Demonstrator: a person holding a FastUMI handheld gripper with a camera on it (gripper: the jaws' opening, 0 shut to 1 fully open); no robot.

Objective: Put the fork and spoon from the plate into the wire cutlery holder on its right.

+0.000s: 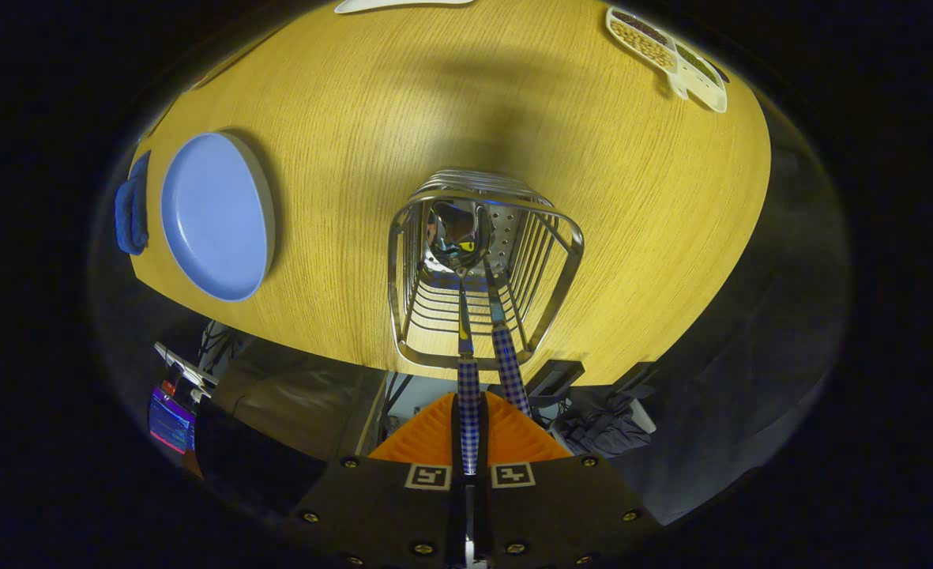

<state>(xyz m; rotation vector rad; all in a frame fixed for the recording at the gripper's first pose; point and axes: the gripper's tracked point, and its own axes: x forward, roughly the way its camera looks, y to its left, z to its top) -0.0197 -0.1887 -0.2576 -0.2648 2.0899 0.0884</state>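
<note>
The wire cutlery holder point(565, 261) stands on the wooden table just ahead of my fingers, seen from above. My gripper point(468, 442) is shut on the checked handle of the spoon point(458, 233), whose shiny bowl hangs inside the holder near its far wall. The fork point(509, 370) leans inside the holder right beside the spoon, its checked handle sticking out over the near rim and its head hidden behind the spoon bowl. The blue plate point(213, 213) lies to the left of the holder with nothing on it.
A blue cloth point(130, 213) lies against the plate's far left side. A white divided tray point(667, 55) with beans sits at the far right of the table, and a white object point(399, 5) lies at the far edge. The table's near edge runs under the holder.
</note>
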